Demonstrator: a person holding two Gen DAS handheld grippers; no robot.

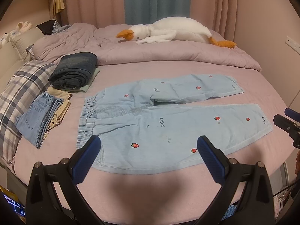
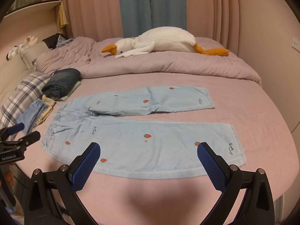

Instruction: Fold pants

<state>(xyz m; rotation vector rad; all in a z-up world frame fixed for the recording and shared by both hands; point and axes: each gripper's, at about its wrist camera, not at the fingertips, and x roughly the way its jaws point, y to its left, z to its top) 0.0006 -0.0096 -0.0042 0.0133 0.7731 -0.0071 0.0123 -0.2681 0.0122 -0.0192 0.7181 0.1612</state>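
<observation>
I hold my left gripper [image 1: 149, 146] spread wide over the near edge of the light blue pants [image 1: 168, 116], gripping nothing, and my right gripper [image 2: 149, 148] is parted just as wide and just as empty over the same garment further toward the hems. The pants lie flat on the pink sheet of the bed [image 1: 150, 191], waistband [image 1: 88, 120] to my left and both leg ends to my right, the two legs split apart in a narrow V with the far leg [image 1: 193, 88] a little rumpled near the crotch. I judge they are laid out this way so that one leg can be brought over the other first, and nothing of that fold looks done yet. I keep both claws near the front edge of the near leg [image 2: 150, 150] because that long edge is the natural seam to pinch, one claw toward the waist and one toward the cuff, so the cloth lifts evenly and does not sag between them. The pile of folded clothes [image 1: 48, 110] beside the plaid pillow [image 1: 24, 86] sits just left of the waistband, probably where this pair will end up. The plush goose [image 1: 174, 31] on the bunched quilt lies well clear of my work
</observation>
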